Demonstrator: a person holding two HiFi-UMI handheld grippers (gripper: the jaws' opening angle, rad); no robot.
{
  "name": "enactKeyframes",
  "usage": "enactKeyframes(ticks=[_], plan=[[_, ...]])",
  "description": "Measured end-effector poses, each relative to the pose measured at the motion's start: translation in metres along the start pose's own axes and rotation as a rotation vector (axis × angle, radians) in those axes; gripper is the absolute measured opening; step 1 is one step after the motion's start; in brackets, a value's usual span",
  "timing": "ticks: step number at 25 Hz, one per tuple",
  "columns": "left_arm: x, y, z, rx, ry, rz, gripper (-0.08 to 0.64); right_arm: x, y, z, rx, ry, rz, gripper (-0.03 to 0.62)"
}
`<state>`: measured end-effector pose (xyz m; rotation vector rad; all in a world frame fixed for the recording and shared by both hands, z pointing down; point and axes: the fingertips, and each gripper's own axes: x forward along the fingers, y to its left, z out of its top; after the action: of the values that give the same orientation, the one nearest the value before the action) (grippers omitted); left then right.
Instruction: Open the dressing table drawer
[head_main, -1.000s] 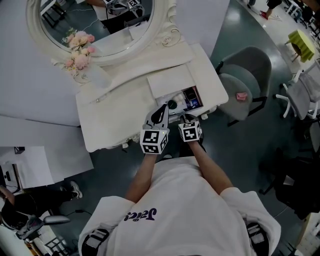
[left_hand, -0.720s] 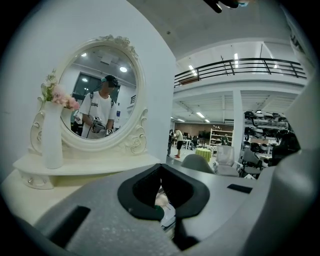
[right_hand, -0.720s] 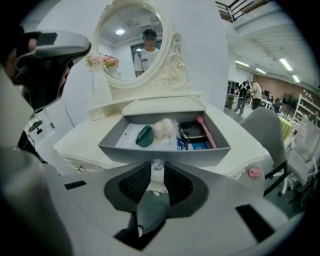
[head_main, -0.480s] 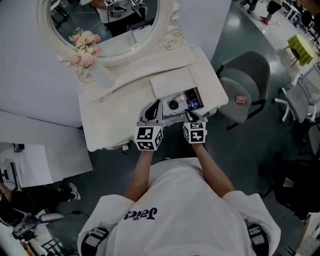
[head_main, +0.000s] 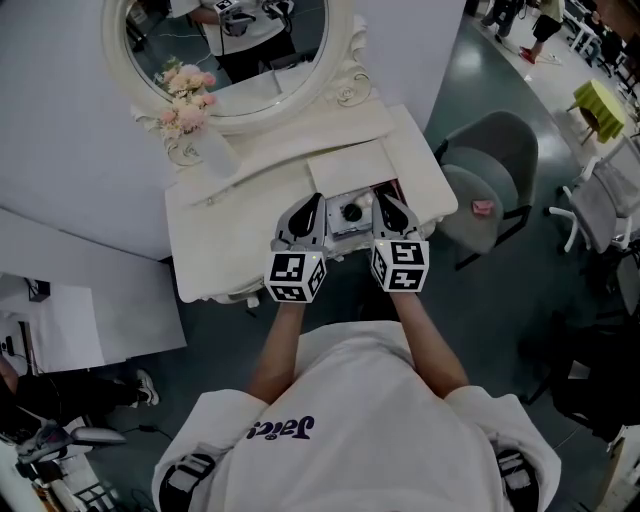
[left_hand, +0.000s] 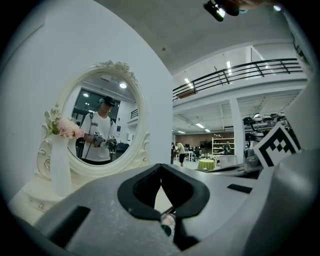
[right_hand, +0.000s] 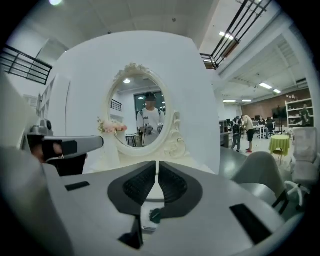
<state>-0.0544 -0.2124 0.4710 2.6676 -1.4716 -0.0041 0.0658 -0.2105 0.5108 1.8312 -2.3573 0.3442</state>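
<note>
The white dressing table (head_main: 225, 235) stands below me with its drawer (head_main: 347, 231) pulled out, small items showing inside. My left gripper (head_main: 313, 203) hangs over the drawer's left edge; in the left gripper view (left_hand: 160, 167) its jaws meet at the tips, shut and empty. My right gripper (head_main: 384, 203) hovers over the drawer's right edge. In the right gripper view (right_hand: 156, 165) its jaws are closing with only a thin slit left and nothing between them. Both point level toward the oval mirror (head_main: 240, 45).
A vase of pink flowers (head_main: 188, 110) stands at the table's back left, under the mirror. A grey chair (head_main: 490, 170) sits to the right of the table. A white wall panel rises behind the mirror, and a person's reflection shows in it.
Both grippers have risen from the drawer's front edge to above the drawer, the right one further. The drawer stays pulled out.
</note>
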Motion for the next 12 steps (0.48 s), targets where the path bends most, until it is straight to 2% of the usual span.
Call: enactKeyframes(ticks=[6, 12], plan=[[-0.010, -0.008, 0.013, 0.015, -0.036, -0.011, 0.015, -0.019, 0.022, 0.045, -0.015, -0.100, 0.038, 0.011], [-0.016, -0.012, 0.020, 0.023, -0.065, -0.009, 0.015, -0.036, 0.025, 0.070, -0.035, -0.174, 0.005, 0.008]])
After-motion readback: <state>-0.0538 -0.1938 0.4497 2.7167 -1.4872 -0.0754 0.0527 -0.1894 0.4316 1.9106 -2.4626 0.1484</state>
